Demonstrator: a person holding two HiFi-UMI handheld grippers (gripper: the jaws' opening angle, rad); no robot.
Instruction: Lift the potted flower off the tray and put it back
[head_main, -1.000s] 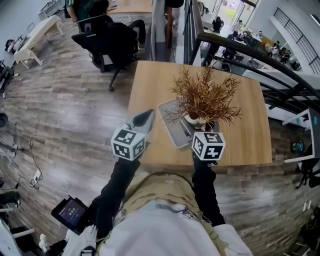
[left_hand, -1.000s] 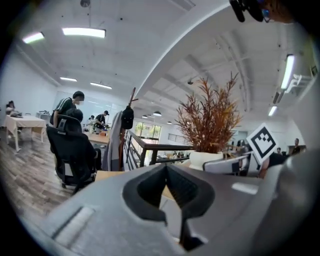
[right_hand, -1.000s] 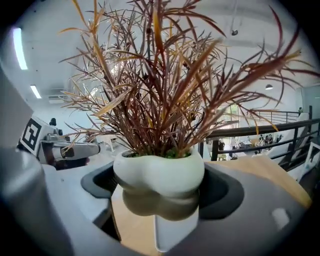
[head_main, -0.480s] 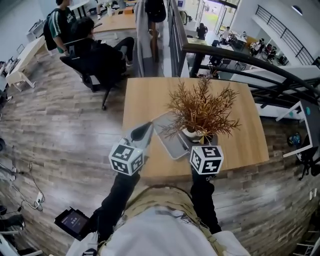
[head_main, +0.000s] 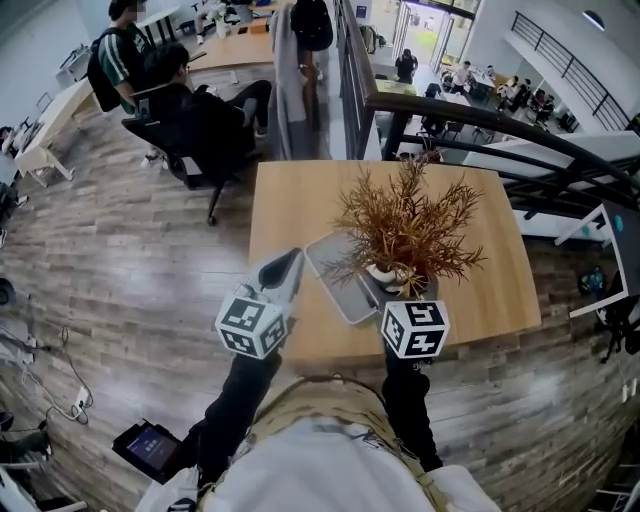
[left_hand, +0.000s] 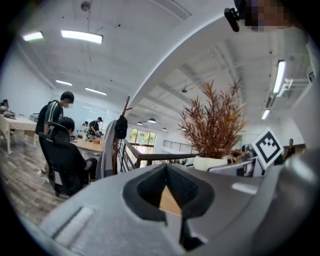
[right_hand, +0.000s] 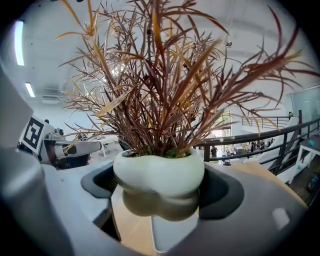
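The potted flower, rust-brown fronds (head_main: 405, 222) in a white rounded pot (right_hand: 159, 172), sits between the jaws of my right gripper (right_hand: 159, 186), which is shut on the pot. The pot's underside shows, hanging a little above the grey tray (right_hand: 175, 235). In the head view the tray (head_main: 335, 272) lies on the wooden table (head_main: 300, 200), with the pot (head_main: 385, 275) over its near right end and my right gripper (head_main: 400, 290) behind it. My left gripper (head_main: 290, 255) hovers left of the tray, jaws shut and empty (left_hand: 166, 167).
The table's near edge (head_main: 330, 355) is just under both grippers. A dark railing (head_main: 450, 110) runs behind the table at the right. People sit on office chairs (head_main: 190, 120) on the wood floor at the far left. A coat hangs at a post (head_main: 300, 60).
The head view has shifted a little, and a standing person has come into view at the top left. Both grippers and the plant hold nearly the same places.
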